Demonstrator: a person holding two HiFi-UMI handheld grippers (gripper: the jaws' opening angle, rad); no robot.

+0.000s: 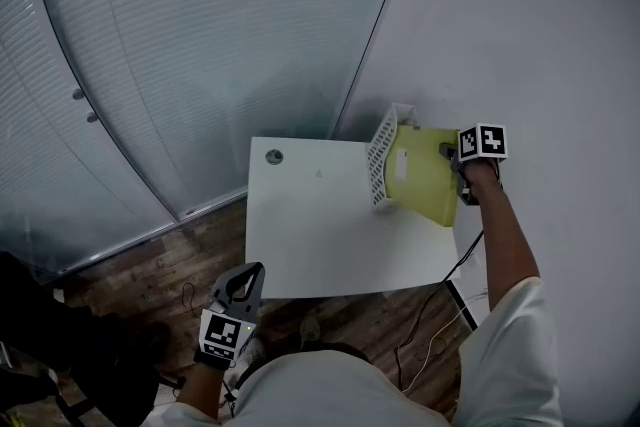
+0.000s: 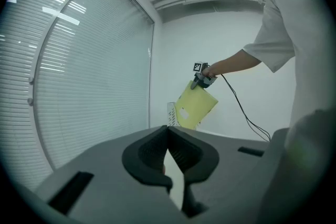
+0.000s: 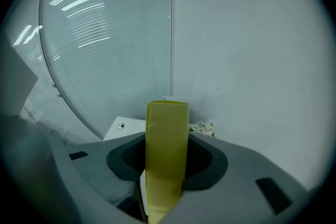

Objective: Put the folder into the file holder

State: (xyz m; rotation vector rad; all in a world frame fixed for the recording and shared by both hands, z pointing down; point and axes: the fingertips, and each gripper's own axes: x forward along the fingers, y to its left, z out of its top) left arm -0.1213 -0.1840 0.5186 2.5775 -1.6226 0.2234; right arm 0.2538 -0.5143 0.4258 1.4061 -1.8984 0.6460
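Observation:
A yellow folder (image 1: 422, 180) hangs tilted over the back right of the white table (image 1: 310, 235), and my right gripper (image 1: 462, 165) is shut on its upper corner. In the right gripper view the folder (image 3: 167, 149) fills the gap between the jaws, edge-on. Its lower end reaches down to the white mesh file holder (image 1: 383, 160); how deep it sits inside I cannot tell. The left gripper view shows folder (image 2: 195, 105), holder (image 2: 171, 113) and right gripper (image 2: 202, 78) far off. My left gripper (image 1: 240, 290) hangs below the table's front left corner, shut and holding nothing.
A curved glass wall with blinds (image 1: 200, 35) runs behind and left of the table, a plain white wall (image 1: 540, 35) on the right. The tabletop has a round cable grommet (image 1: 274, 156). A black cable (image 1: 462, 260) drops from my right arm to the wooden floor (image 1: 170, 265).

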